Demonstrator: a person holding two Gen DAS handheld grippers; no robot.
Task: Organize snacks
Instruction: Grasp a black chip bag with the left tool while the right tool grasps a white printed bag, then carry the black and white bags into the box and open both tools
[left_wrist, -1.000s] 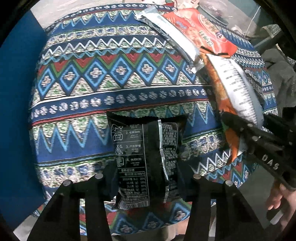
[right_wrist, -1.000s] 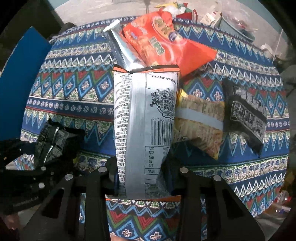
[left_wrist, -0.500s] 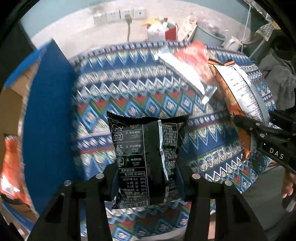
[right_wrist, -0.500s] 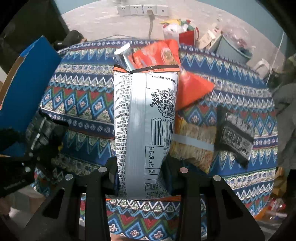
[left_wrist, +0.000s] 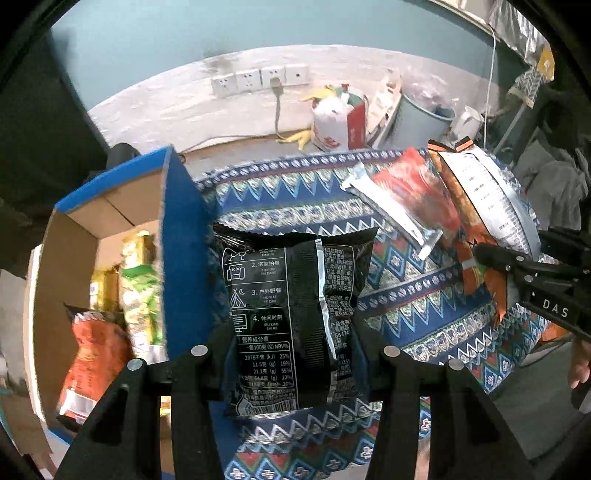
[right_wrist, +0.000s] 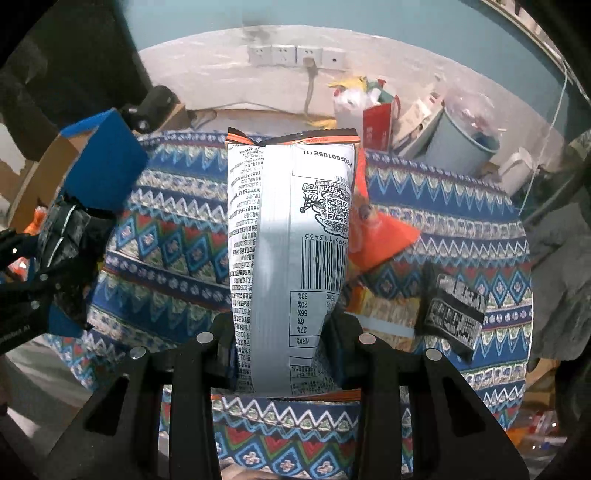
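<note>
The left claw (left_wrist: 291, 354) is closed on a black snack bag (left_wrist: 291, 314), which stands upright between its fingers above the near edge of the counter (left_wrist: 295, 206), covered in a blue patterned cloth. Just to the left of that bag stands an open cardboard box (left_wrist: 181, 236) with blue outer walls; inside it lie an orange bag (left_wrist: 92, 354) and a green bag (left_wrist: 140, 295).

The right claw (right_wrist: 284, 339) is clamped on a silver bag with orange trim (right_wrist: 291, 236), held upright with its barcode side facing the camera. Past it, on the cloth, lie a red bag (right_wrist: 380, 236), a yellow bag (right_wrist: 388, 310) and a small black packet (right_wrist: 450, 310) to the right. Farther back, beyond the counter, a grey bin (right_wrist: 461, 147) stands on the floor, and a row of wall sockets (right_wrist: 295, 55) sits on the wall.
</note>
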